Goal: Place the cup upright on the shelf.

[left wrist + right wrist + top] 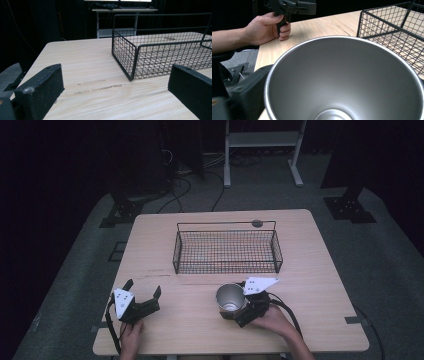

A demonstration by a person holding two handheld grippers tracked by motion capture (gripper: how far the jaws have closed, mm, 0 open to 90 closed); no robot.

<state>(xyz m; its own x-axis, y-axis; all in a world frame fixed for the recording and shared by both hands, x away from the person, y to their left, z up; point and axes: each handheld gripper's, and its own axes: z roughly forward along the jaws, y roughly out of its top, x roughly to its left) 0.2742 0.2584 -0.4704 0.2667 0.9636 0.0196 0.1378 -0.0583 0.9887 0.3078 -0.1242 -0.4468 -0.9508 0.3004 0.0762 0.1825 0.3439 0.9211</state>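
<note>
A silver metal cup [230,299] stands upright near the table's front, right of centre, and my right gripper [239,306] is shut on it from the right side. In the right gripper view the cup's open mouth [344,80] looms close, its inside bare. My left gripper [143,293] sits at the table's front left, open, with nothing between its jaws. In the left gripper view my left gripper [112,92] points toward the corner of a black wire basket [160,53]. The basket [226,249] holds nothing and sits at the table's middle back.
The wooden table [310,270] has bare surface on both sides of the basket and between the two grippers. A hand [268,27] holding the left gripper shows at the top left of the right gripper view. A small dark disc [257,223] lies behind the basket.
</note>
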